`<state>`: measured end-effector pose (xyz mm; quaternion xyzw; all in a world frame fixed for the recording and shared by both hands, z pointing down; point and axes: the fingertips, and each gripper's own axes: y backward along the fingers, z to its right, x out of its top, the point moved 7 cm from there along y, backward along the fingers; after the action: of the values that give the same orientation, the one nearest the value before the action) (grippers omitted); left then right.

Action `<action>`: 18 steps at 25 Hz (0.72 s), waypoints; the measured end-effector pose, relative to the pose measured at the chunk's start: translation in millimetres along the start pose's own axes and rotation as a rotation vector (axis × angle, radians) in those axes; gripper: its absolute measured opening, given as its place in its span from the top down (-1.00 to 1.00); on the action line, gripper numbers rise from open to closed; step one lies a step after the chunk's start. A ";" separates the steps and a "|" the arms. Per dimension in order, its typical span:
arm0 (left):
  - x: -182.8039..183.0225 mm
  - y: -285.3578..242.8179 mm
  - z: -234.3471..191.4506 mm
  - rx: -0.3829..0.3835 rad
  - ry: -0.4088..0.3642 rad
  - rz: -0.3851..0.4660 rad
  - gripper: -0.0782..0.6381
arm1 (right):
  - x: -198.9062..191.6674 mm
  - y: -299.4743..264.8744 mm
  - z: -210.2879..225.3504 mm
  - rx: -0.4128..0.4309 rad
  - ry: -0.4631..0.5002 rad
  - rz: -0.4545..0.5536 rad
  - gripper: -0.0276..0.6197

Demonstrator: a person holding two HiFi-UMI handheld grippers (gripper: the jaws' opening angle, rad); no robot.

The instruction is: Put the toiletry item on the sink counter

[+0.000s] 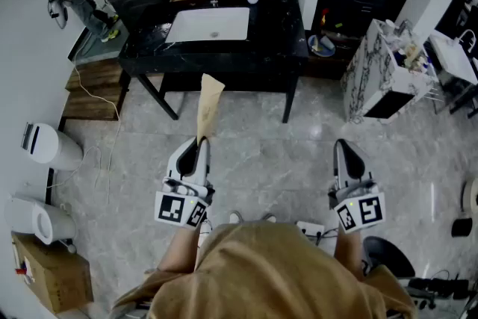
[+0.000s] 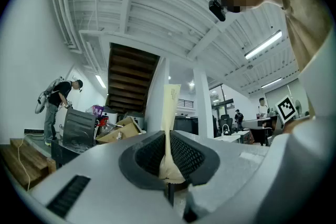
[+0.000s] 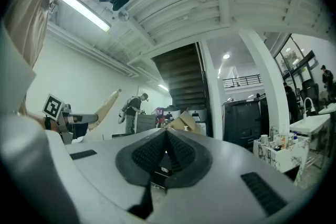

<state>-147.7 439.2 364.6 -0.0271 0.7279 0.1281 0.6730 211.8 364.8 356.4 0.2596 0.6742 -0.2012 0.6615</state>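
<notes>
The toiletry item (image 1: 209, 104), a tan tube, sticks straight out ahead of our left gripper (image 1: 199, 144), whose jaws clamp its lower end. Beyond the tube's far tip we see the black sink counter (image 1: 278, 42), well apart from it. Our right gripper (image 1: 342, 147) is clenched on nothing.

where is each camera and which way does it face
Head view: on the person's head, steeply down at sink counter; left hand-held gripper, right hand-held gripper, shirt show.
Left gripper view: on left hand-held gripper, along jaws clamped on beige tube.
Right gripper view: on right hand-held gripper, along empty shut jaws.
Shared: all three show that tube.
</notes>
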 end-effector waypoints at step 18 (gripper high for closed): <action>-20.9 -18.5 33.3 0.034 -0.009 -0.029 0.70 | -23.5 4.6 41.5 0.049 -0.083 0.036 0.91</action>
<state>-109.5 426.0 380.4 -0.0255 0.7265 0.1062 0.6784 247.0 341.0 378.4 0.2792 0.6363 -0.2164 0.6858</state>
